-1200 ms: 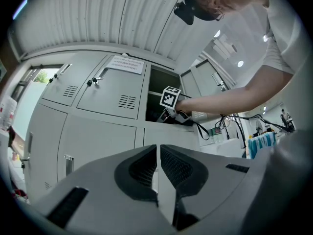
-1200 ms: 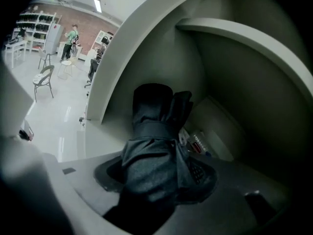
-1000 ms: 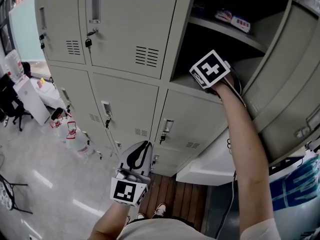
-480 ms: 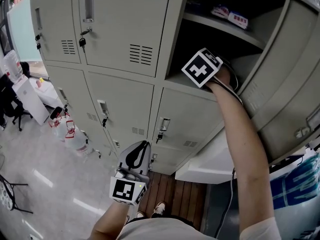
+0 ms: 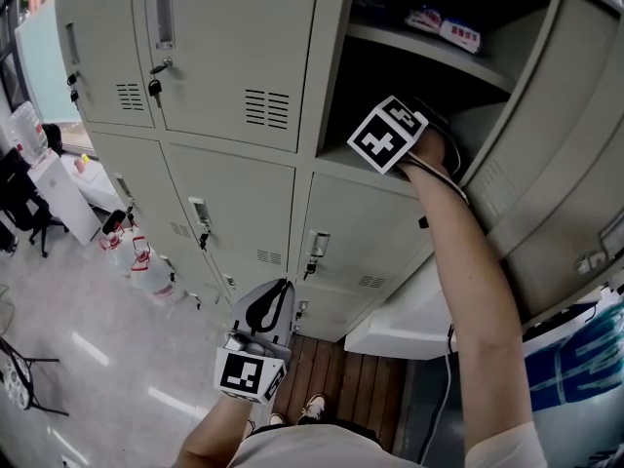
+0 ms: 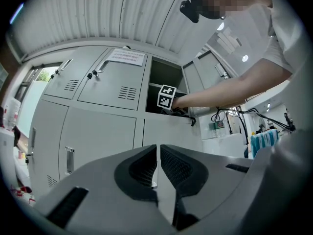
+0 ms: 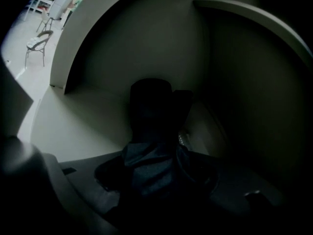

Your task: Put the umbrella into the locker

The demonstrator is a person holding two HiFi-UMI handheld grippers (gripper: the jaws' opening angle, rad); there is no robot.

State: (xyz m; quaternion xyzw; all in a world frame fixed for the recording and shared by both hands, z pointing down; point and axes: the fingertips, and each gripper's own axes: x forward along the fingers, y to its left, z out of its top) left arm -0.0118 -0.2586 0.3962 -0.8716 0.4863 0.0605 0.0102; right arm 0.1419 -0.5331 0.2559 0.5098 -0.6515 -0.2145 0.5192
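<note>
Dark umbrella, clamped in our right gripper whose jaws just closed tighter for control, sits inside the locker at 1 o'clock; we park the idle left gripper, jaws together, at 6 o'clock.

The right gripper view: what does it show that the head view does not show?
Only the right gripper view: the dark umbrella between the right gripper's jaws, which have just closed further on it. Only the head view: the left gripper, shut, held low, and the closed locker doors. Both: the open compartment that the right gripper reaches into.
</note>
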